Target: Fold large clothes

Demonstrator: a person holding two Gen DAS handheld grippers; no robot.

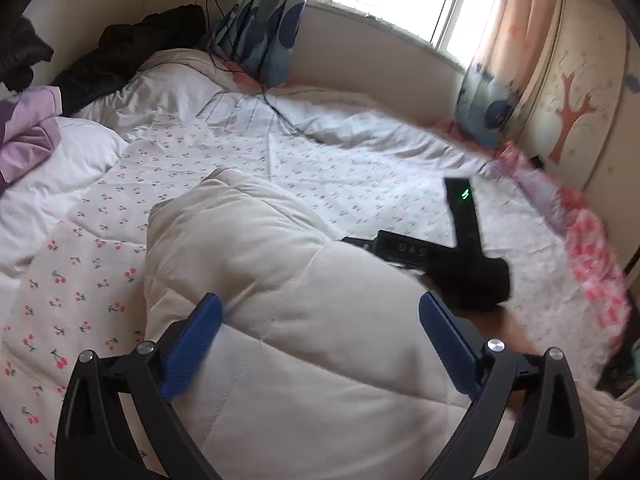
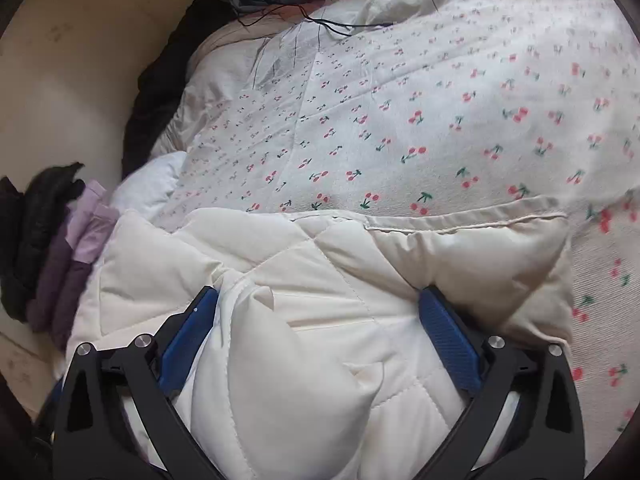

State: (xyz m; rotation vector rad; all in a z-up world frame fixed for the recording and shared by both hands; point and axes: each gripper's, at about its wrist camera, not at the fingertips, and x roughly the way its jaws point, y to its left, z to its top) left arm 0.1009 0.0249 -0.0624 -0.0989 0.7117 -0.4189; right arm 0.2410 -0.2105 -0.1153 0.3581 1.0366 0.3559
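Note:
A cream quilted padded garment [image 1: 280, 304] lies bunched on the bed with the cherry-print cover [image 1: 208, 160]. My left gripper [image 1: 320, 312] is open, its blue fingers [image 1: 196, 344] wide apart on either side of the garment's bulk. In the right wrist view the same garment [image 2: 320, 280] fills the foreground. My right gripper [image 2: 320, 308] is open too, its fingers [image 2: 448, 340] straddling a thick fold. The right gripper's black body [image 1: 472, 256] shows in the left wrist view beyond the garment.
Folded purple clothes [image 2: 76, 264] and black clothes [image 2: 28, 232] lie at the left edge of the bed. A black jacket [image 1: 132, 52] and charger cables [image 1: 276, 108] lie by the wall. Curtains [image 1: 264, 20] and a window are behind. A cabinet [image 1: 580, 100] stands right.

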